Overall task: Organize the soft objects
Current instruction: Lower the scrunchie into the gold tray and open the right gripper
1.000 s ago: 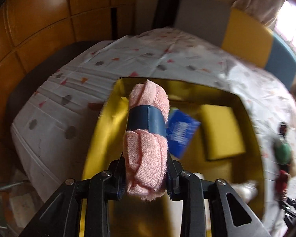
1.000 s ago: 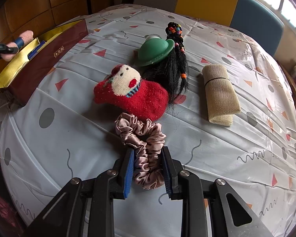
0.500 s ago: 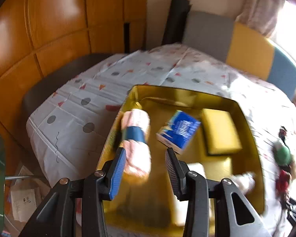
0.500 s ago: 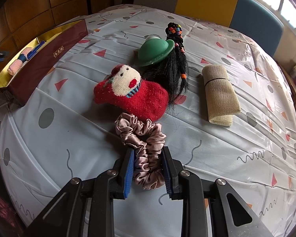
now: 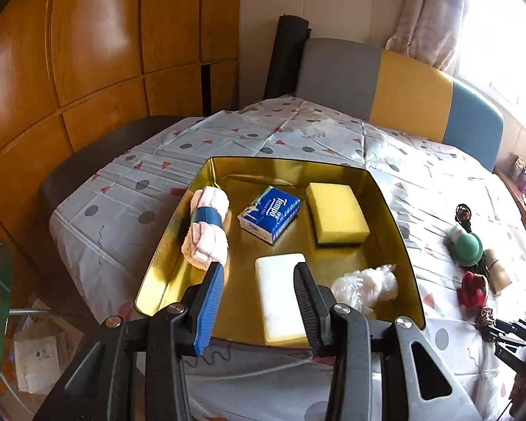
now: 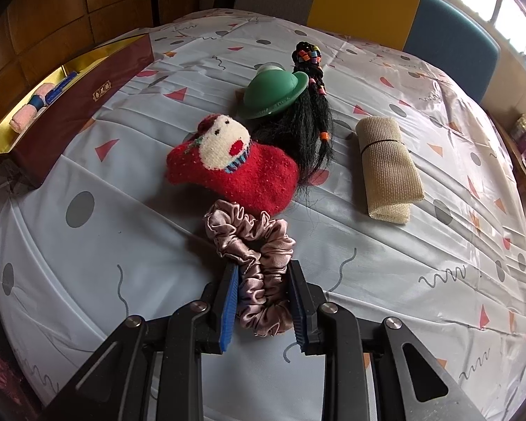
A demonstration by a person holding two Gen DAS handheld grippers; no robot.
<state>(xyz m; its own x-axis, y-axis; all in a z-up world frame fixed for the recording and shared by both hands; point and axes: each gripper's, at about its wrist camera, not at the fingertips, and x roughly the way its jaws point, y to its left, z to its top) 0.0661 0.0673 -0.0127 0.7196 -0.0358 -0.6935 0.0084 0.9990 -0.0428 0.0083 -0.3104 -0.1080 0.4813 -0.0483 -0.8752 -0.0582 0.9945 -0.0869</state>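
Left gripper (image 5: 259,291) spread, empty, right gripper (image 6: 263,296) pinching ruffled satin scrunchie (image 6: 252,249), fuzzy red sock (image 6: 235,168) beyond

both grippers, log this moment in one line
left gripper: open, empty, above tray | pink roll: in tray | right gripper: shut on scrunchie, on table

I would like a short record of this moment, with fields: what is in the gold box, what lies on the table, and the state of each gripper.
box contents: pink rolled cloth, blue tissue pack, yellow sponge, white block, clear plastic bundle, all in the gold box
on table: red knitted sock, green hat, black hair braid, beige rolled cloth
left gripper: open, nothing between the jaws, which have just been opening
right gripper: shut on pink scrunchie
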